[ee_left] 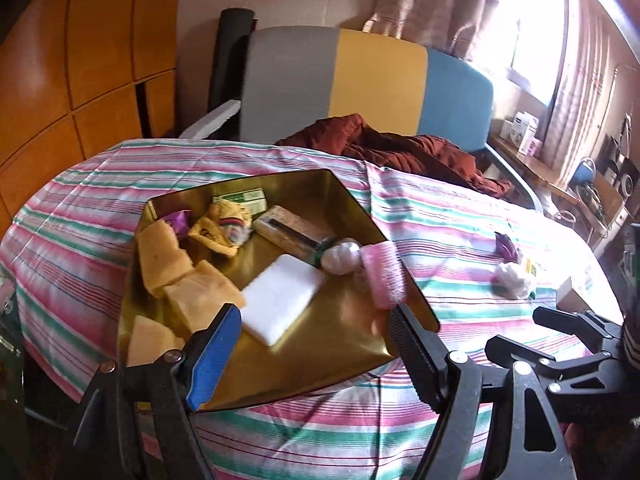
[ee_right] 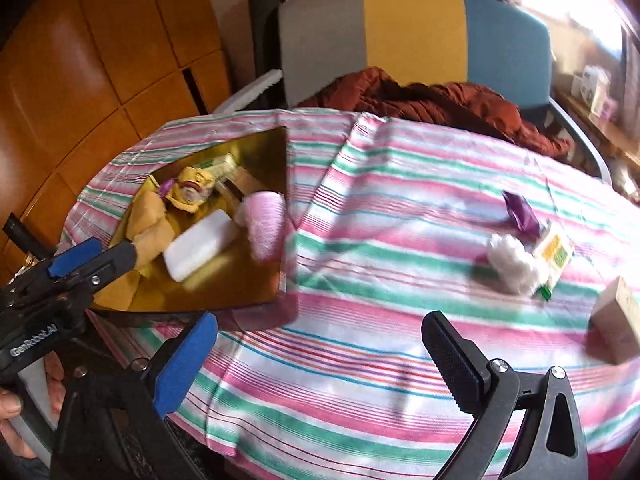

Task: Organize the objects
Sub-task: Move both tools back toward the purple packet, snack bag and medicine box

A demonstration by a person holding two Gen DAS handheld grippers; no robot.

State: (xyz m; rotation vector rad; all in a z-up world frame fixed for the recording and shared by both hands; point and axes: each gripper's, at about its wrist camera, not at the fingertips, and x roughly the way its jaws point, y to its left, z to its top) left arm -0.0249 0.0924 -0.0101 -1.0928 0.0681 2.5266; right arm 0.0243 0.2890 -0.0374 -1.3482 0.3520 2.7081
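a shiny gold metal tray [ee_left: 344,344] holds yellow sponge pieces [ee_left: 168,260], a white foam block [ee_left: 280,300] and a pink roller [ee_left: 384,276]; right of the tray lie a purple wrapper [ee_right: 520,210], a white cotton wad [ee_right: 514,262] and a tan box [ee_right: 618,320].

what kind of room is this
Likely a lived-in home room, perhaps a bedroom or dining corner: striped cloth over a table, curtained window, orange wooden cabinets.

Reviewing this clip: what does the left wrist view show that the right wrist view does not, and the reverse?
Only the left wrist view: the window and a blue mug on the cluttered side shelf.

Only the right wrist view: the whole tan box and the yellow-green packet clearly, plus fingers holding the left gripper.

Both: the gold tray with its white block and pink roller, the striped cloth, white wad, purple wrapper and open right gripper.
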